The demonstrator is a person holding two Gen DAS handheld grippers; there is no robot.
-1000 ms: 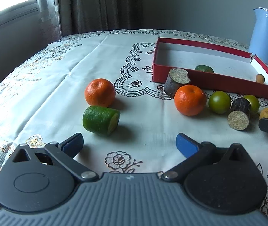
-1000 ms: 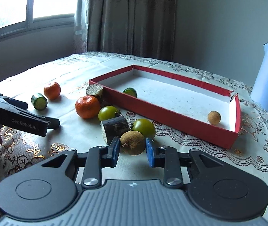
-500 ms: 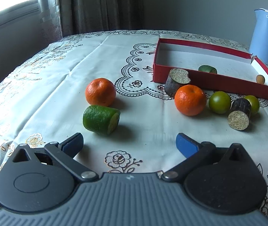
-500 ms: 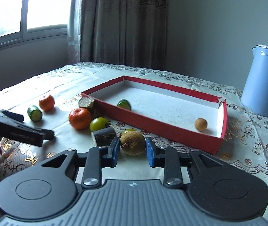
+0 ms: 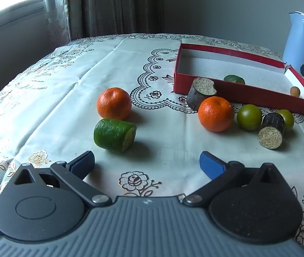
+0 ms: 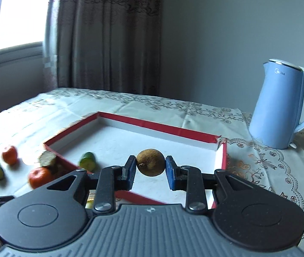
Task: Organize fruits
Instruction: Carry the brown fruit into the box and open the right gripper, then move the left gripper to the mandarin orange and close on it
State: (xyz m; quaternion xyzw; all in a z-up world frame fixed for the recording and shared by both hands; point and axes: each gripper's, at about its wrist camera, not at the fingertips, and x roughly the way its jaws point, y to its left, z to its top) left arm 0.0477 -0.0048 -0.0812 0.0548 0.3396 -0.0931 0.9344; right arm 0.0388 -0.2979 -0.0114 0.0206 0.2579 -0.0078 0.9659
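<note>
Each tool has a grey ribbed body along the near edge, flanked by two black round housings with an embossed circle on top. Black linkage arms run forward from silver pivot screws to blue padded tips. A small white mark sits at the centre of the ribbed body. The left tongs (image 5: 147, 163) show triangular cut-outs in the outer black plates, one on each side; the right tongs (image 6: 150, 169) show the same cut-outs.
</note>
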